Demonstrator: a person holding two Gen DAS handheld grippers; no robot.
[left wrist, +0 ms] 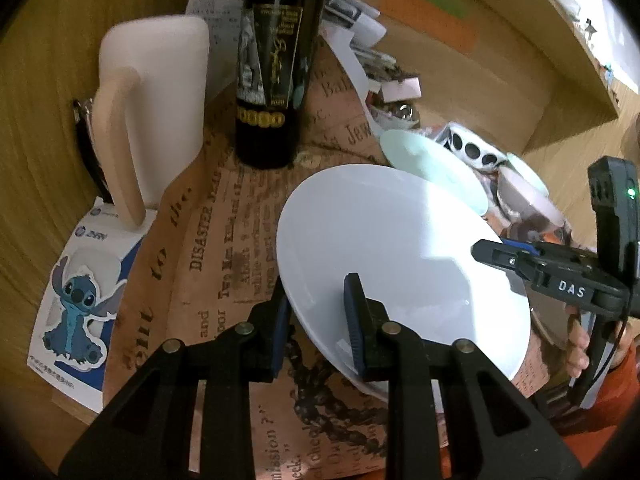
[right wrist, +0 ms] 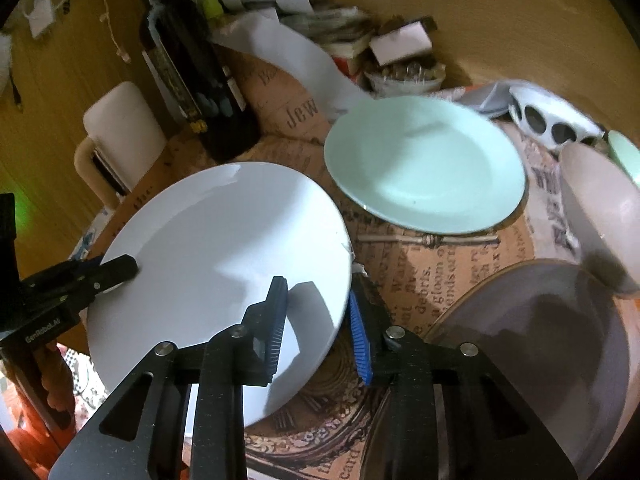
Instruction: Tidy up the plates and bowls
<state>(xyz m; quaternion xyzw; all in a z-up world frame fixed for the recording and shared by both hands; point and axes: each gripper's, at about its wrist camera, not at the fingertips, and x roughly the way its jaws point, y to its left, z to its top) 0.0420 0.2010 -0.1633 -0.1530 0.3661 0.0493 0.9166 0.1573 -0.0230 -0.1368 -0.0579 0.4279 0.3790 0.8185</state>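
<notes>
Left gripper (left wrist: 316,320): fingers straddle the white plate's (left wrist: 384,248) near rim, one above, one below, seemingly pinching it.
White plate: centre of both frames, tilted above the desk (left wrist: 224,240), spanning between both grippers.
Right gripper (right wrist: 318,332): fingers flank the opposite rim, seemingly gripping it.
Green plate (right wrist: 424,164): upper right of the right view, flat, beyond the white plate's far edge.
Key relation: green plate lies ahead of the right gripper, nearer it.
</notes>
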